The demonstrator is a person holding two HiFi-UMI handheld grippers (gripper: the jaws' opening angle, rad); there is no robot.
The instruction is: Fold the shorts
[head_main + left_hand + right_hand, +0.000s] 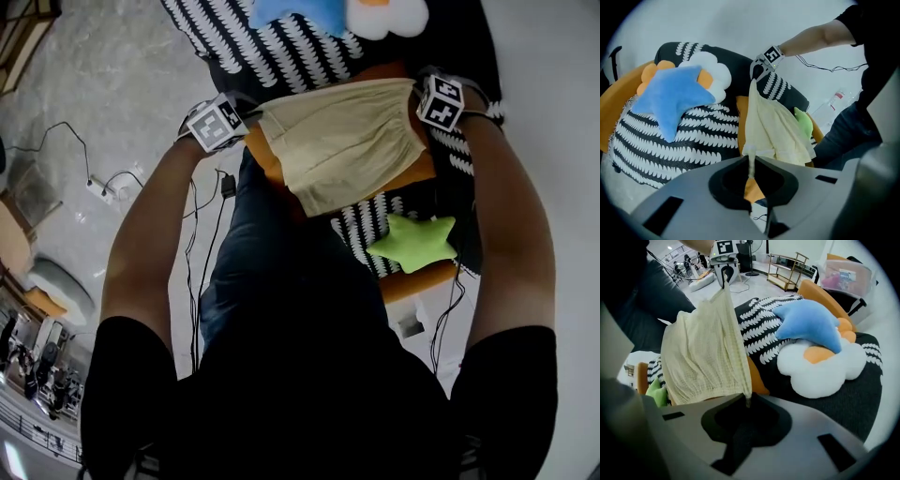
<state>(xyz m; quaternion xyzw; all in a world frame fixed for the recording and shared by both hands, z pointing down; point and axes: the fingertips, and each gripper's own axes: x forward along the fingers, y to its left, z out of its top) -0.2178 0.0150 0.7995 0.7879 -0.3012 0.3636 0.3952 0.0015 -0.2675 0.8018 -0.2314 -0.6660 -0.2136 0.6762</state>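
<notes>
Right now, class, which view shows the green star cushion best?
The head view: the green star cushion lies whole and unobstructed. The left gripper view shows only a sliver behind the shorts; the right gripper view shows a corner below them.

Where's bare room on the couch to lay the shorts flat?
Best: striped cover between the blue star cushion and the orange cushion below the shorts. Crowded: white flower cushion behind, green star cushion nearer the person.
</notes>
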